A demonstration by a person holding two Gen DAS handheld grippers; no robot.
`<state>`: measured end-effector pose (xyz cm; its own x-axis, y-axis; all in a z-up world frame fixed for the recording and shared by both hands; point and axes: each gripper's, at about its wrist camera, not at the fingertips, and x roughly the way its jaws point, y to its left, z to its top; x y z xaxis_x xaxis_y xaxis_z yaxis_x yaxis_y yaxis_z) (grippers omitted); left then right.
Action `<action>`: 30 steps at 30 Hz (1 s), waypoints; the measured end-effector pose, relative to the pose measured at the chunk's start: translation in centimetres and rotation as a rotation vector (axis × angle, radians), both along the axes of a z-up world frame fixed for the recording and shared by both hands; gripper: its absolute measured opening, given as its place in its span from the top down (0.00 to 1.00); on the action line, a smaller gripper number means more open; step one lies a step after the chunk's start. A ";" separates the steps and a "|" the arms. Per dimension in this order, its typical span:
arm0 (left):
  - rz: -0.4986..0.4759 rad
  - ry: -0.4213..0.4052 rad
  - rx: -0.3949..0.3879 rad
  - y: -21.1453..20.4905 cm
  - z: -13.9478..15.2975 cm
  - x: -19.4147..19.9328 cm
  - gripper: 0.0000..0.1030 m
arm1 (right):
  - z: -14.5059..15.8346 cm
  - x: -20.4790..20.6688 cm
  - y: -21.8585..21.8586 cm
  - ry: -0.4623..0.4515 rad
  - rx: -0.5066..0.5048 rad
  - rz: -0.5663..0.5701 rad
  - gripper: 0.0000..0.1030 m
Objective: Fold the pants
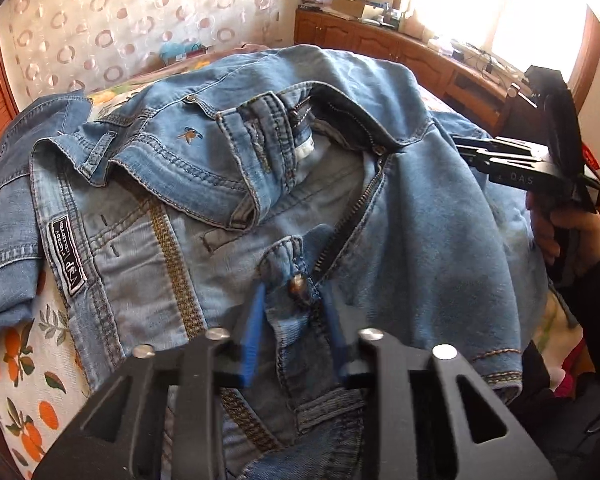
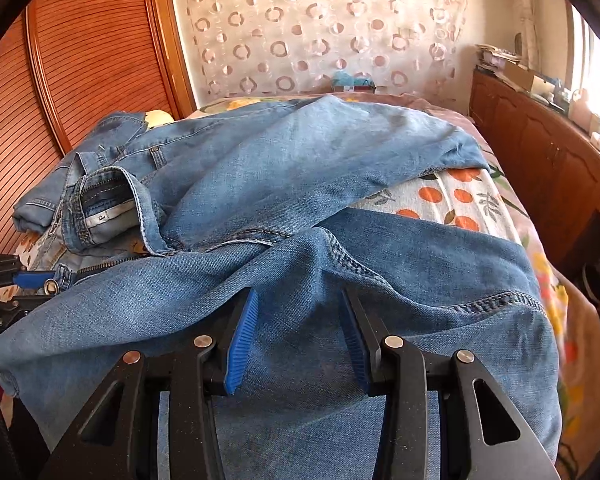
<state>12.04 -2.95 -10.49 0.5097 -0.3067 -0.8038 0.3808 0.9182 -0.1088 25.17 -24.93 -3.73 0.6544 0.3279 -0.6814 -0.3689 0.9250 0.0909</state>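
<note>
The bed (image 2: 466, 200), covered with an orange-fruit print sheet, carries the pants (image 2: 300, 184). The pants are light blue denim, lying crumpled across most of the bed, fly unzipped and waistband turned open. A dark label (image 1: 69, 255) sits on the inner waistband, toward the left side of the pants in the left wrist view. The metal button (image 1: 299, 285) is at the near end of the open zipper. The left claw (image 1: 296, 322) is pinching the waistband fold at that button. The right claw (image 2: 300, 340) stands partly spread over a raised denim ridge of a pant leg; whether its pads press the cloth cannot be told.
</note>
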 end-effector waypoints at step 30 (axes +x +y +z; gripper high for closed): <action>0.225 -0.054 -0.004 8.1 0.8 1.0 0.85 | -0.4 0.0 -0.6 0.014 0.052 -0.030 0.58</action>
